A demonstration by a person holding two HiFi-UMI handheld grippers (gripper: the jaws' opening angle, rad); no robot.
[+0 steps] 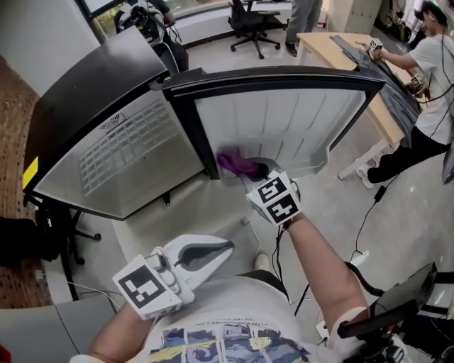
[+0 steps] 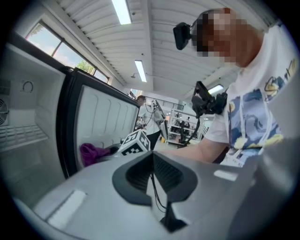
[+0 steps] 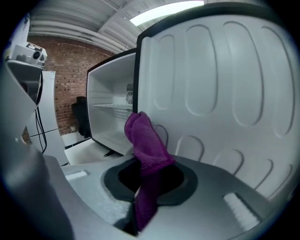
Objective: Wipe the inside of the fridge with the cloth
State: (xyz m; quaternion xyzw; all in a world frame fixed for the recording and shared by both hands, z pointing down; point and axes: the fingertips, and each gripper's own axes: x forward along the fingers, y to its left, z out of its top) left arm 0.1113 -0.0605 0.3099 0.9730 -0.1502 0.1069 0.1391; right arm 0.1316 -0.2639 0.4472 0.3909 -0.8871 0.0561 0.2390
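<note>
Pale floor [image 1: 404, 198] is being seen around an open fridge [image 1: 99, 85] in an office. Nearest, the left gripper [image 1: 225, 248] is being held low, close to the person's body, pointing toward the fridge. Its jaws are being pressed together with nothing between them. Further out, the right gripper [image 1: 261, 171] is being reached forward on a bare arm. Its jaws are being closed on the cloth [image 1: 237, 164], which is purple; in the right gripper view its free end is standing up above the jaws.

The cloth is being held at the lower part of the door [image 1: 284, 120], close to the white moulded inner face and near the hinge side. Whether it is touching that face cannot be told. Beside the door, the white cavity is being left open, with a wire shelf [image 1: 120, 152] across it. Beyond the fridge, a table [image 1: 333, 46] is being used by another person [image 1: 433, 78], and a chair [image 1: 248, 21] is being seen further back.
</note>
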